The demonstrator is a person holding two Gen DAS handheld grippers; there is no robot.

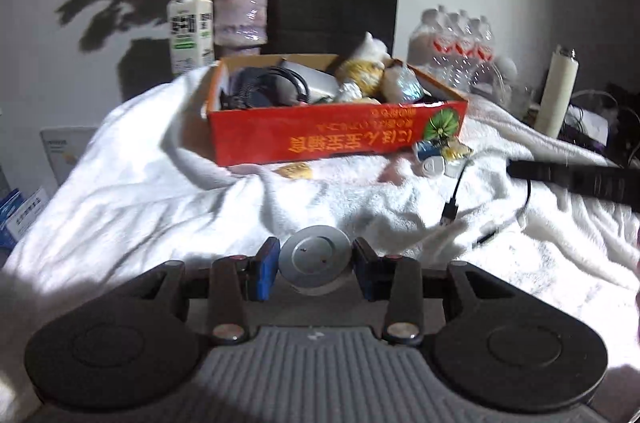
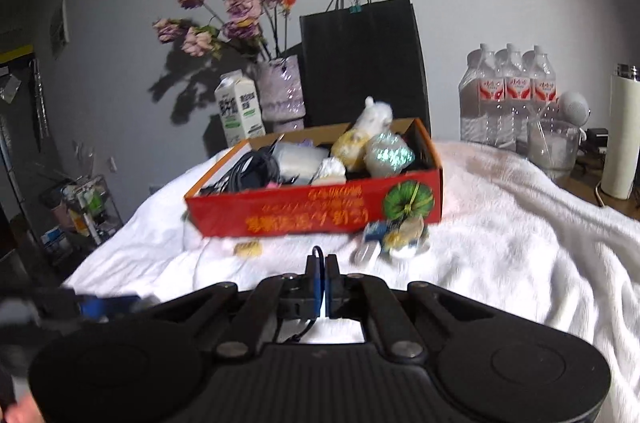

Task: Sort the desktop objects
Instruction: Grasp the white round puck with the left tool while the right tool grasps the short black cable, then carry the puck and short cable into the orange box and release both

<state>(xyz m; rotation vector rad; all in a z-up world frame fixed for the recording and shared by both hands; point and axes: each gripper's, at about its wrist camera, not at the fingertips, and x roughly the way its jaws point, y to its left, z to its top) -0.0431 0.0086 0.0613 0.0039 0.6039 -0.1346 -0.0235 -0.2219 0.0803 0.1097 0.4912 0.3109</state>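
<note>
My left gripper is shut on a round silver disc, its blue pads pressing on both sides, above the white blanket. My right gripper is shut on a thin black cable that loops out above and below the pads. In the left wrist view that cable's plug hangs free, and the right gripper's fingers come in from the right. Ahead stands a red cardboard box filled with cables, pouches and a plush toy.
Small packets and a yellow snack lie in front of the box. Behind it are a black paper bag, a milk carton, a vase of flowers, bottled water and a white flask.
</note>
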